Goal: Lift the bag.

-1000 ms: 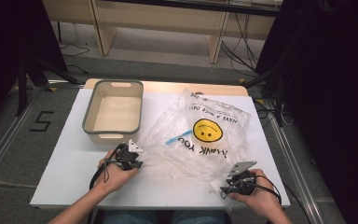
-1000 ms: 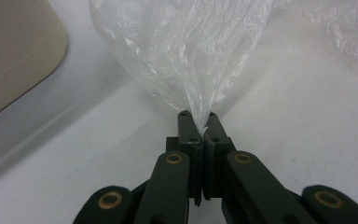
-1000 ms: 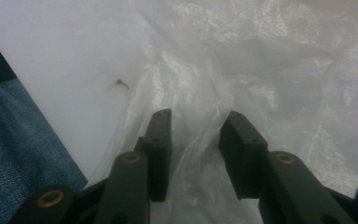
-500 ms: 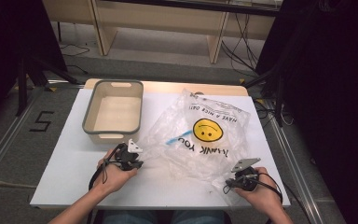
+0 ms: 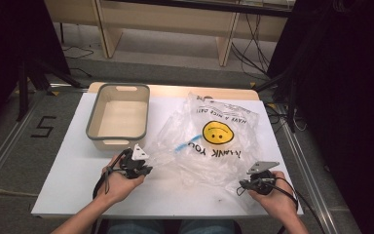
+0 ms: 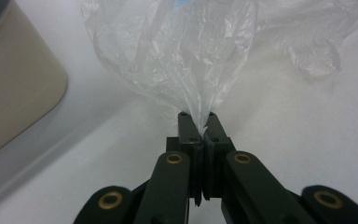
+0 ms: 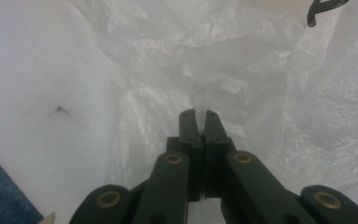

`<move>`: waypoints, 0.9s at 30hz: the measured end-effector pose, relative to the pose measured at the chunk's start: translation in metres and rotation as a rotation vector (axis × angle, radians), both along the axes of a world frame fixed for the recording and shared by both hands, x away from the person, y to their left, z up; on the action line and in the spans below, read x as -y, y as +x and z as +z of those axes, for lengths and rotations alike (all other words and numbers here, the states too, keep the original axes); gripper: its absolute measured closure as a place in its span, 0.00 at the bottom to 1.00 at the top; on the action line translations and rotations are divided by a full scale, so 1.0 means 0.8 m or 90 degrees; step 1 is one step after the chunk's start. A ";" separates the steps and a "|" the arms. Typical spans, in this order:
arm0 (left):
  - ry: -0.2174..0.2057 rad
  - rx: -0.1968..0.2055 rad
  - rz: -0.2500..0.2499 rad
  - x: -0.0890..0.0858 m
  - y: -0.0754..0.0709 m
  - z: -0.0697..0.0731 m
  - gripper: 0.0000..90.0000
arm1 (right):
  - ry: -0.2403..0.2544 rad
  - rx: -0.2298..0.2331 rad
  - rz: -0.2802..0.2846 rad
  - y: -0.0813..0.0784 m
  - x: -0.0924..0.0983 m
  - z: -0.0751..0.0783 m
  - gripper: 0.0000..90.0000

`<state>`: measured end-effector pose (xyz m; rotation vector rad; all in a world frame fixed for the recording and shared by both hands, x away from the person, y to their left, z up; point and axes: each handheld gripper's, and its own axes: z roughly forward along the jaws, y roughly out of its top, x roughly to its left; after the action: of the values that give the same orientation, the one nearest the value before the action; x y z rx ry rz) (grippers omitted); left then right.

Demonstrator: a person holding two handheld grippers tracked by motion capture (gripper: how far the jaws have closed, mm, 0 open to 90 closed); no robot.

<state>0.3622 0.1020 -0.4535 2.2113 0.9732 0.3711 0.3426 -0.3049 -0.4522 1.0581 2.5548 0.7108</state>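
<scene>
The left gripper (image 6: 199, 122) pinched the clear plastic bag (image 5: 209, 146) on the white bench (image 5: 78, 168), and the right gripper (image 7: 199, 116) had just closed beside its near edge, film there uncertain, so I'd confirm both bites before lifting.

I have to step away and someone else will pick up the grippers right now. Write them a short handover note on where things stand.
Left gripper: shut on a gathered edge of the clear plastic bag, near the tub's front corner.
Right gripper: jaws have just been closing and now stand shut at the bag's near right edge; whether film is pinched between them I cannot tell.
Things: the smiley-face bag lies crumpled and spread on the white table; the grey-rimmed beige tub stands empty to its left.
Done: left grip on the bag.
Left: probably check the right grip, then lift or fold the bag.
</scene>
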 end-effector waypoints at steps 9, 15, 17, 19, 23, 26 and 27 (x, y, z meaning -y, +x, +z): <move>-0.018 0.030 -0.017 0.004 -0.006 0.007 0.99 | 0.021 0.036 -0.029 0.004 0.007 0.005 1.00; -0.025 0.043 -0.021 0.004 -0.008 0.009 0.99 | 0.038 0.064 -0.052 0.006 0.012 0.009 1.00; -0.027 0.047 -0.022 0.004 -0.008 0.010 0.99 | 0.044 0.073 -0.060 0.006 0.013 0.011 1.00; -0.028 0.053 -0.026 0.005 -0.009 0.011 0.99 | 0.049 0.081 -0.067 0.007 0.015 0.012 1.00; -0.036 0.061 -0.027 0.006 -0.011 0.014 0.99 | 0.057 0.092 -0.078 0.008 0.017 0.014 1.00; -0.039 0.067 -0.030 0.008 -0.013 0.016 0.99 | 0.059 0.099 -0.088 0.009 0.018 0.015 1.00; -0.040 0.070 -0.030 0.008 -0.013 0.016 0.99 | 0.059 0.102 -0.091 0.009 0.019 0.016 1.00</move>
<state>0.3518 0.0957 -0.4404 2.1294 0.8624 0.4292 0.3497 -0.3201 -0.4398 1.1492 2.3060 0.8466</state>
